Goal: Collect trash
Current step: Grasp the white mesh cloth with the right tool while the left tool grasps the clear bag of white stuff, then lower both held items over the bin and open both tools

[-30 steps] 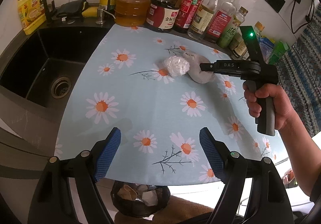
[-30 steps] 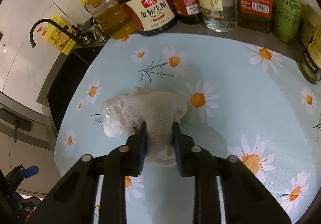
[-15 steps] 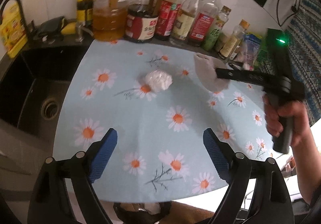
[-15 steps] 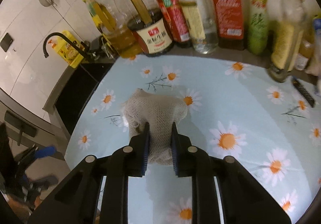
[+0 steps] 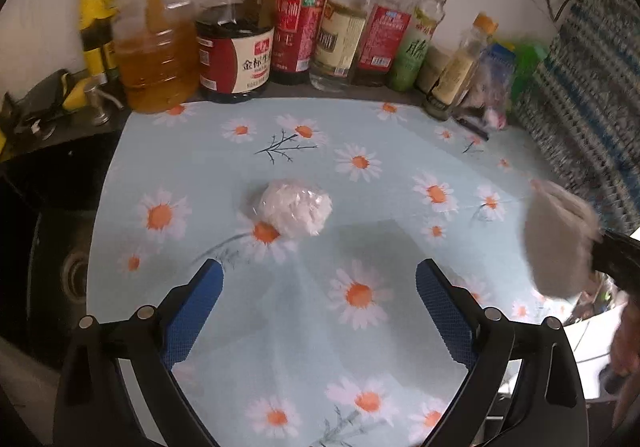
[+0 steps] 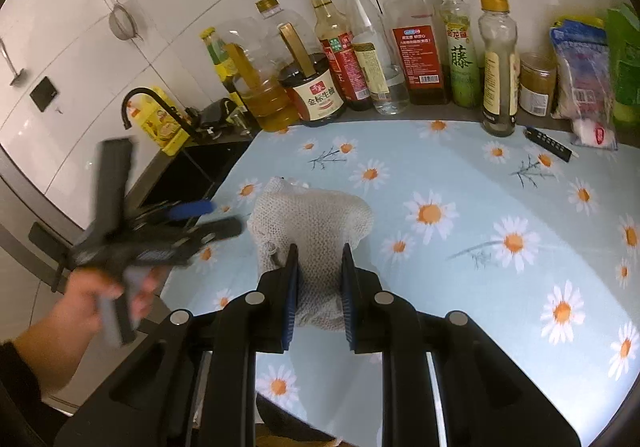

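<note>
A crumpled white plastic ball (image 5: 296, 211) lies on the daisy-print tablecloth (image 5: 360, 167). My left gripper (image 5: 318, 275) hovers just short of it. Its jaws are opening wide, with nothing between the blue pads (image 5: 196, 311). My right gripper (image 6: 320, 253) is shut on a grey knitted cloth (image 6: 310, 215) and holds it above the table. In the left wrist view that cloth (image 5: 556, 243) hangs blurred at the right edge. In the right wrist view a hand holds the blurred left gripper (image 6: 212, 219) at the left.
A row of oil and sauce bottles (image 5: 236, 47) lines the back wall. A dark sink (image 6: 188, 175) with a black faucet (image 6: 140, 99) lies left of the table. Food packets (image 6: 584, 75) and a thin black stick (image 6: 550, 143) sit at the back right.
The right gripper lifted the knitted cloth off the table and carried it up and away from the plastic ball. The left gripper moved in toward the ball and its jaws widened.
</note>
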Tool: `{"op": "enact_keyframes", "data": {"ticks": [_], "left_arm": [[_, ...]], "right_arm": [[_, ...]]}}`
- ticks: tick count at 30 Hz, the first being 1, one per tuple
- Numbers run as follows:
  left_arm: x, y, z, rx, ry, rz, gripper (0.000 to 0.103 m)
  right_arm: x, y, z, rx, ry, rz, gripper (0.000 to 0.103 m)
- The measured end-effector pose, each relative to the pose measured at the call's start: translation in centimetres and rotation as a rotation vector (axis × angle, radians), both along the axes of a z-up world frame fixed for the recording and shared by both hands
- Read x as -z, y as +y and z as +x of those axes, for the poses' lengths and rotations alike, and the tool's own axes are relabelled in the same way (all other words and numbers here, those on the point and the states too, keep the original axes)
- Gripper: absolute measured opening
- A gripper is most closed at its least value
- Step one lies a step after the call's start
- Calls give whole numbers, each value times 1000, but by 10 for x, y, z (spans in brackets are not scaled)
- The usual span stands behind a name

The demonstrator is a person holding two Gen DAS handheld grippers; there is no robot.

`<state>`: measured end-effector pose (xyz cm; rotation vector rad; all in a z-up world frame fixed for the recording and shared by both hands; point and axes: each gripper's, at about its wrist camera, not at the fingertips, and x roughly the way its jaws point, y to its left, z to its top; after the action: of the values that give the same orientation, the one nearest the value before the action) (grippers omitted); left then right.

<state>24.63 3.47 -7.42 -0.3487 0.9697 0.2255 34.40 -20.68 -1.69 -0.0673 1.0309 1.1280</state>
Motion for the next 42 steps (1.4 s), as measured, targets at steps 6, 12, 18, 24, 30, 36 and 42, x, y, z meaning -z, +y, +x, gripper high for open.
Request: {"op": "enact_keyframes", "data": {"ticks": [6,12,18,24,30,36,42], "left_arm": [[24,17,31,24,46,19,94],[47,35,58,33,86,27,94],[62,43,72,45,113,51,93],[69,41,78,83,134,53,60],[64,39,71,79,104,56,58],[54,35,60,77,85,56,57],[33,22,39,86,51,62,57]], "right_arm": [[4,-19,-18,21,15,13,21],[13,-28,-25,40,43,-3,21],[21,-36,-26,64,65,-18,21],[23,-42,-25,77,65,-21,21],[22,-40,-26,76,65,-21,21],[23,-37,-28,67,68,-21,21],[22,-32,-32,58,64,-15,21]]}}
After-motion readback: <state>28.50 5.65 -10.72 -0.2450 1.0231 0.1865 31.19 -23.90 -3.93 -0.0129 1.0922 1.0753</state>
